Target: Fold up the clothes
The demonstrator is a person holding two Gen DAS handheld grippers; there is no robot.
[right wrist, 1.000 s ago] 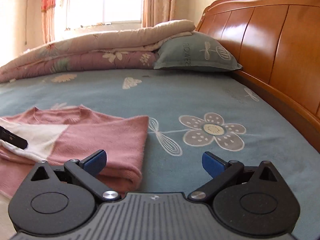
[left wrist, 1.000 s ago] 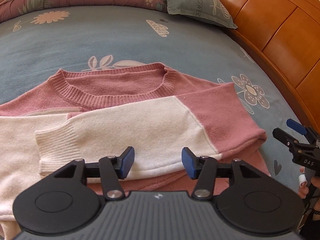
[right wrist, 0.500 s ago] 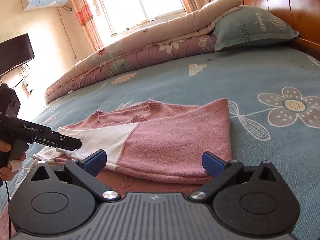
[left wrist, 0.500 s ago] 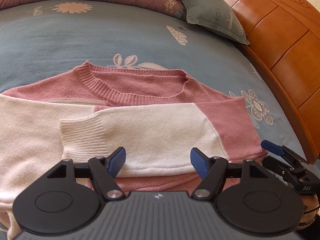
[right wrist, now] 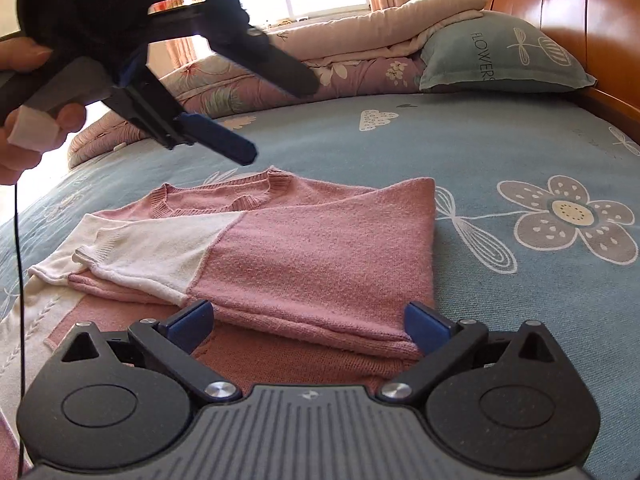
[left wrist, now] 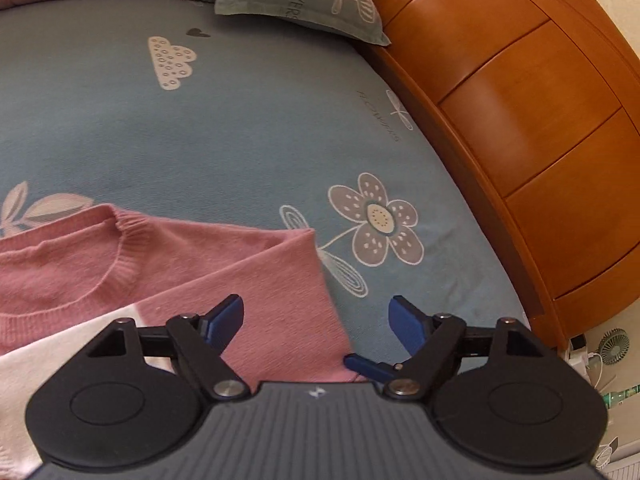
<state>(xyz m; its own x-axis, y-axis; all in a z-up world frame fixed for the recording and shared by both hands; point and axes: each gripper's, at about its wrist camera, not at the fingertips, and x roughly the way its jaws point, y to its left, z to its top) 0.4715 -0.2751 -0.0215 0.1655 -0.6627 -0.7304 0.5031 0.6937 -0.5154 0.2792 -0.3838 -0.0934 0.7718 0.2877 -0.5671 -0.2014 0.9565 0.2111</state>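
Note:
A pink and cream sweater [right wrist: 320,248] lies on the bed with a cream-cuffed sleeve folded across its chest. My right gripper [right wrist: 308,316] is open, low at the near edge of the folded pink part, with nothing pressed between its pads. My left gripper [left wrist: 318,312] is open and empty, and hovers above the sweater's [left wrist: 240,264] right edge. In the right wrist view the left gripper [right wrist: 280,122] hangs in the air at the upper left, held by a hand [right wrist: 24,140]. One blue finger of the right gripper [left wrist: 364,364] shows below in the left wrist view.
The blue flowered bedsheet [left wrist: 240,120] spreads around the sweater. A wooden headboard [left wrist: 520,120] runs along the right, with a grey-green pillow [right wrist: 500,56] and a folded quilt [right wrist: 360,40] at the far end. A thin cable [right wrist: 18,280] hangs at the left. A small fan [left wrist: 612,344] stands on the floor.
My left gripper has swung right and up, from the cream sleeve to above the sweater's right edge, with its jaws wider. The right gripper has turned left and dipped toward the sweater.

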